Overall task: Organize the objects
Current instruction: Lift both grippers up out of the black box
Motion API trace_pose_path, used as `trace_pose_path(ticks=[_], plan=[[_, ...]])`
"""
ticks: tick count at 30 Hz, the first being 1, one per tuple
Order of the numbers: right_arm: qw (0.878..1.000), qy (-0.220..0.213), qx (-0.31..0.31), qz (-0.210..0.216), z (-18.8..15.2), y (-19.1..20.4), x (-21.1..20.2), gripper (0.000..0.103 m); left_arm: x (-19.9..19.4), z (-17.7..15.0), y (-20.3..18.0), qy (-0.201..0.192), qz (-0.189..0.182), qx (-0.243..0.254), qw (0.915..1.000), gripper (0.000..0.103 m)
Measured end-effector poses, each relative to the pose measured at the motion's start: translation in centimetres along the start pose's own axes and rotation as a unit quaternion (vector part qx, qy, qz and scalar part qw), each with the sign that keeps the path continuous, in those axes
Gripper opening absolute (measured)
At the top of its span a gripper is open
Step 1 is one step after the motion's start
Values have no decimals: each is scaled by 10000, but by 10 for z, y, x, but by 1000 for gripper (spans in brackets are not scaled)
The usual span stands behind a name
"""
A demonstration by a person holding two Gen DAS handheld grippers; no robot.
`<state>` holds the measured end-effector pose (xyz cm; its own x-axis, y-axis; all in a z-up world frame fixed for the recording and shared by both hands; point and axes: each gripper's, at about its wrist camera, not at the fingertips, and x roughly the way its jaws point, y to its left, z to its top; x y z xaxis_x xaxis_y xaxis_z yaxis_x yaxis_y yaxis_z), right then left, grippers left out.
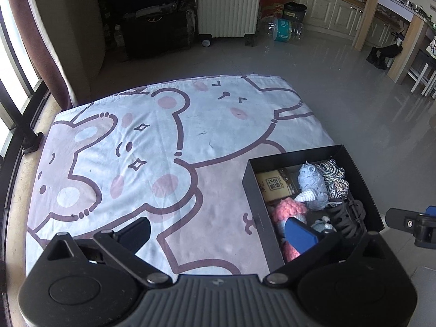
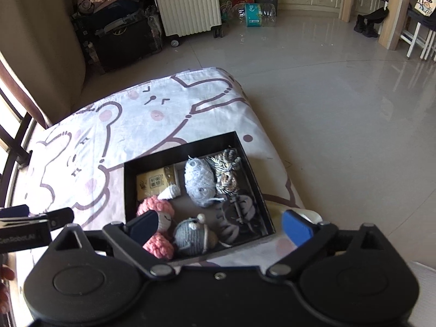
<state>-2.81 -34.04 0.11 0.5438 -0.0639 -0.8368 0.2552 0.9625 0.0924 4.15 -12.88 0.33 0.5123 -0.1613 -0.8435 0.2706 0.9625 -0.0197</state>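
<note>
Nearest in the right wrist view, the right tool (image 2: 220, 230) is held spread wide above the black box (image 2: 253, 169), with nothing between its fingers; one finger hangs over the box's near left corner and the other just outside its near right wall. The left tool (image 1: 218, 231) is likewise spread and empty, one finger over the cartoon-print cloth (image 1: 136, 141) to the left of the box, the other over the box's near end. Both are judged to be parted because whatever was carried is now lying in the box.

Inside the box, at its near edge, a pink crocheted toy (image 2: 156, 218) and a grey knitted mouse (image 2: 193, 237) are seen side by side, with dark coiled cord (image 2: 239, 212) along the right wall. Further in, a pale blue knitted toy (image 2: 199, 182) is laid at the centre, a small white cone (image 2: 170, 192) just left of it, a tan card packet (image 2: 154, 184) against the far left wall, and a striped rope bundle (image 2: 226, 174) in the far right corner. The loose things appear gathered here so the cloth is left bare.

The box is set at the right edge of the cloth-covered bench, within reach of both tools. Beyond the box, a white ribbed suitcase (image 2: 188, 2) is stood on the tiled floor (image 2: 340, 95).
</note>
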Motion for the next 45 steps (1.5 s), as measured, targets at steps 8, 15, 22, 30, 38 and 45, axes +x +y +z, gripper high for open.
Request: trace_pose_path(ticks=[8, 15, 22, 30, 38, 45], plan=[[9997, -2, -190, -183, -10, 6, -5, 101, -4, -8, 5, 100, -92, -52, 9999, 103], [9992, 110, -307, -241, -16, 11, 0, 101, -1, -11, 0, 178, -31, 115, 9998, 103], [9989, 224, -303, -293, -19, 10, 7, 101, 4, -12, -4, 249, 14, 183, 9995, 103], [9989, 245, -278, -300, -19, 9, 9, 101, 8, -13, -3, 312, 20, 135, 9994, 103], [9988, 237, -308, -299, -19, 11, 10, 101, 10, -13, 0, 348, 77, 100, 9993, 103], [9988, 238, -306, -300, -19, 11, 10, 101, 11, -14, 0, 375, 133, 102, 9992, 103]])
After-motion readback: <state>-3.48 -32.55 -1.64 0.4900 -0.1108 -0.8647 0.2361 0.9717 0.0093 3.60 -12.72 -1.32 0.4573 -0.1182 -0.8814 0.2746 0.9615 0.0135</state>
